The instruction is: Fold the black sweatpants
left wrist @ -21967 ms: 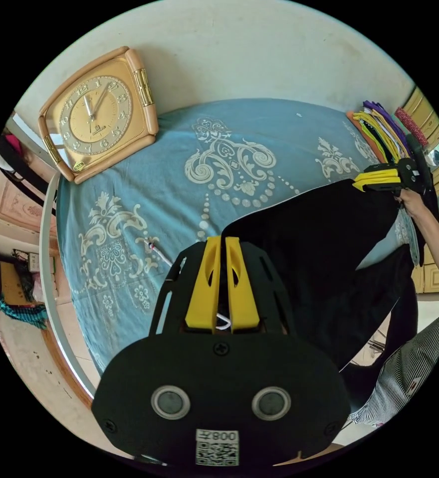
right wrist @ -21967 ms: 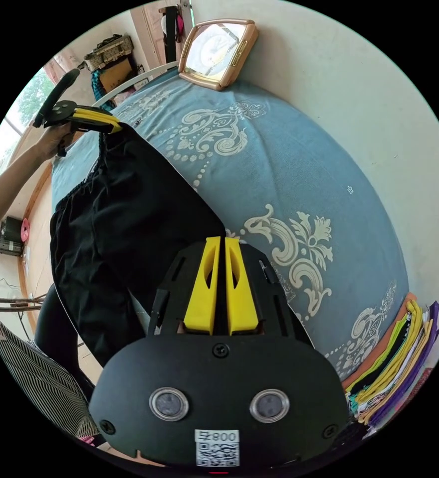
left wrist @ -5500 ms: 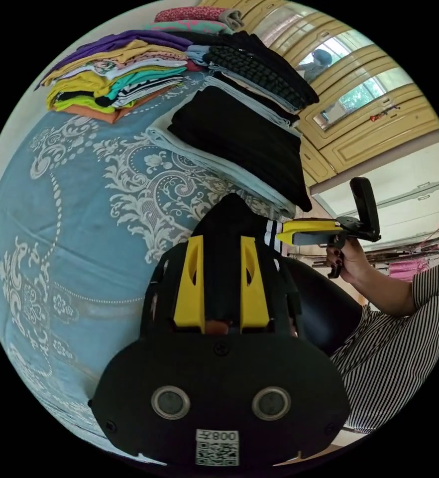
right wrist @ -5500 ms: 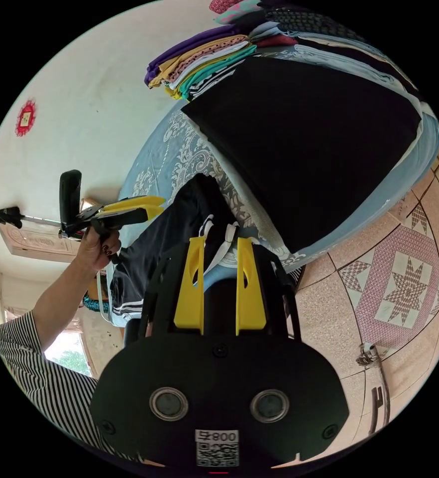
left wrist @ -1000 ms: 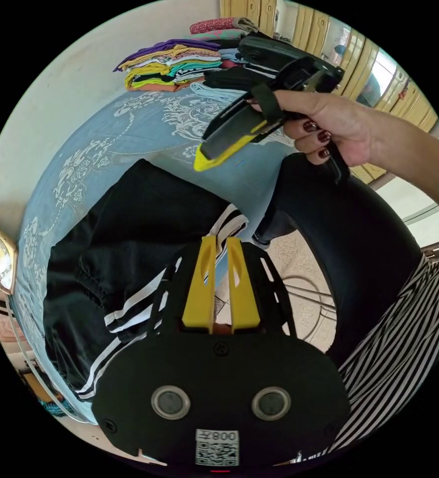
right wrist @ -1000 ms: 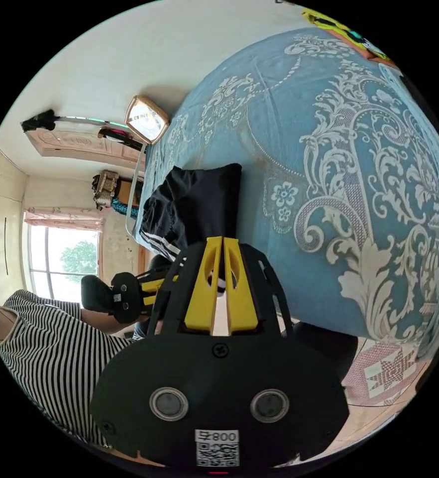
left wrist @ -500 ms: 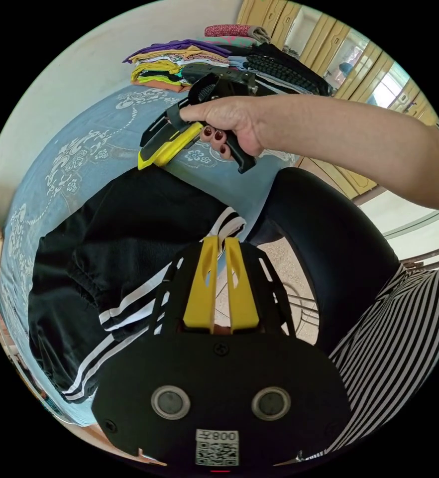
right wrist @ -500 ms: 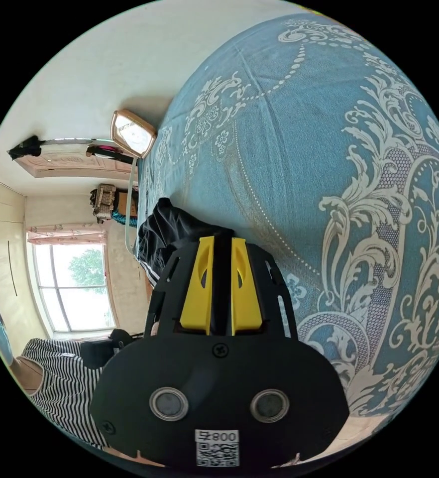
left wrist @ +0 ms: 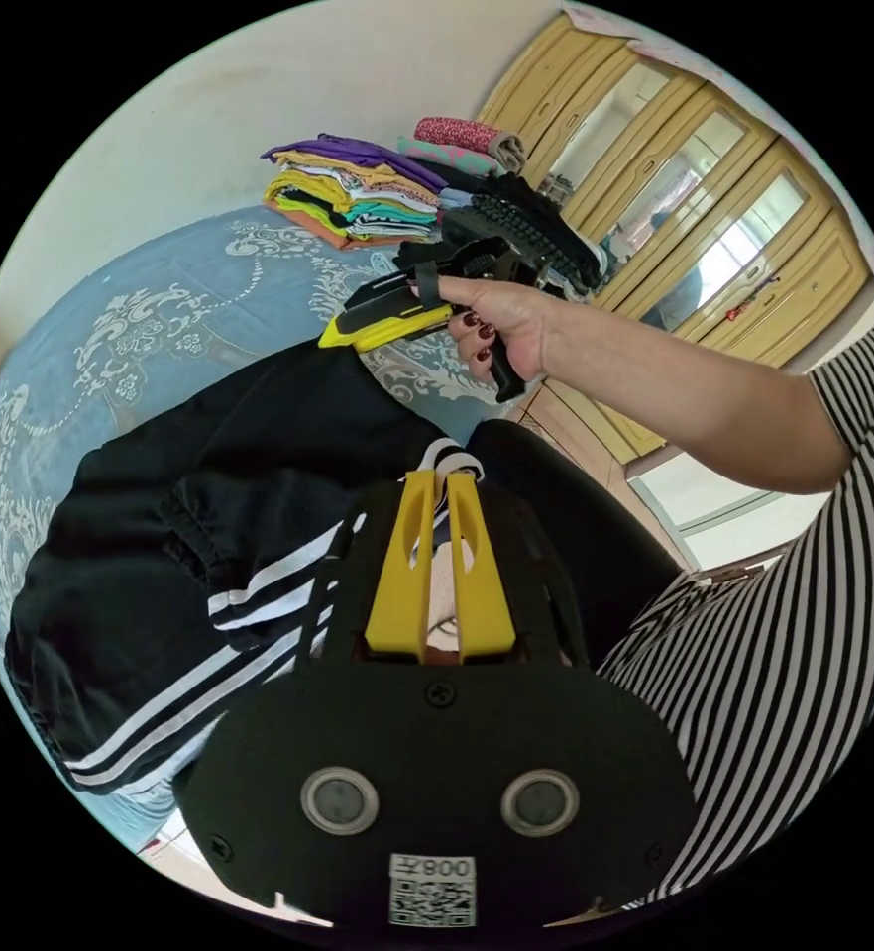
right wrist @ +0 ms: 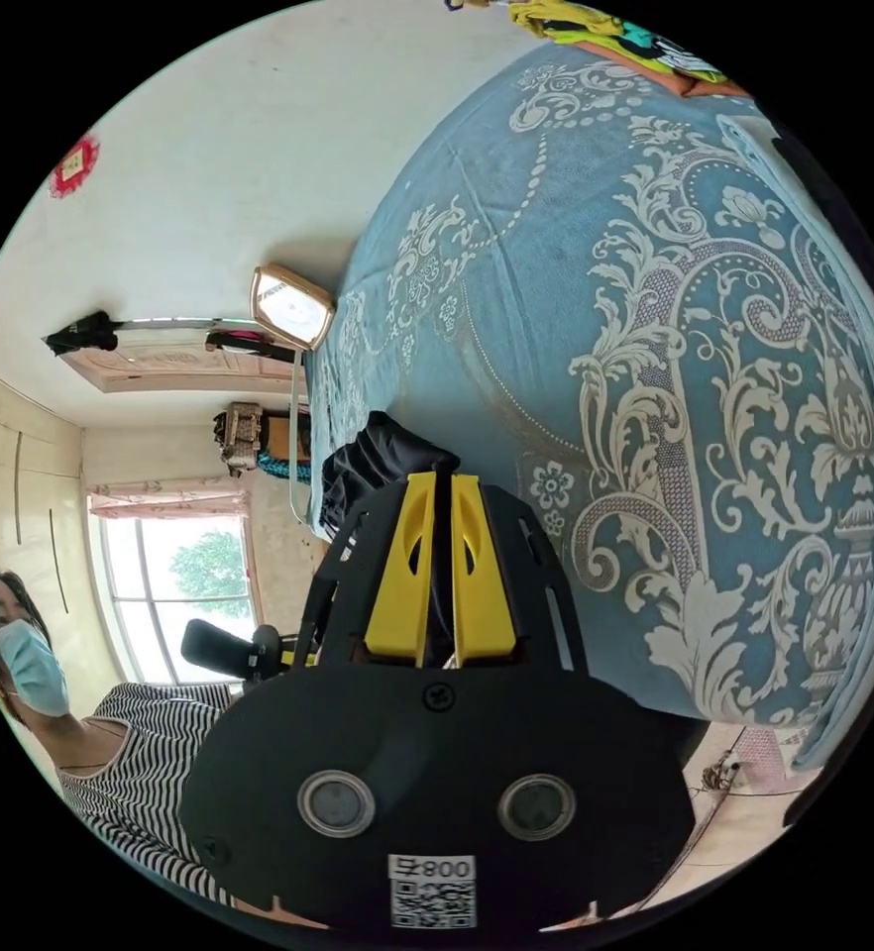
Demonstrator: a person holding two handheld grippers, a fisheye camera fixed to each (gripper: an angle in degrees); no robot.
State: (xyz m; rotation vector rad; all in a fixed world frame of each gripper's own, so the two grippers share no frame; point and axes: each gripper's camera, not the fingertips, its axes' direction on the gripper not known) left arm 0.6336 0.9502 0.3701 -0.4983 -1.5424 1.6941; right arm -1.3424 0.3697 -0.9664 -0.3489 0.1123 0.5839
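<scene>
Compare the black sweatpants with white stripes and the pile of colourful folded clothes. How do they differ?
The black sweatpants with white stripes lie loose and rumpled; the pile of colourful folded clothes is flat and stacked. The sweatpants are near the bed edge, the pile by the wall. Both rest on the blue patterned bedsheet.

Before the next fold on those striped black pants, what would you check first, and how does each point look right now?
1. black sweatpants lying on the blue bedspread: ok, though bunched, with part at the bed's edge.
2. right claw gripping the cloth: ok, it looks shut on a far corner.
3. left claw gripping the cloth: cannot tell, its jaws are nearly closed at the striped edge.
4. Pants flat and smooth: not ok, folds overlap.
5. Room to fold: ok, the stack of folded clothes sits apart.
</scene>
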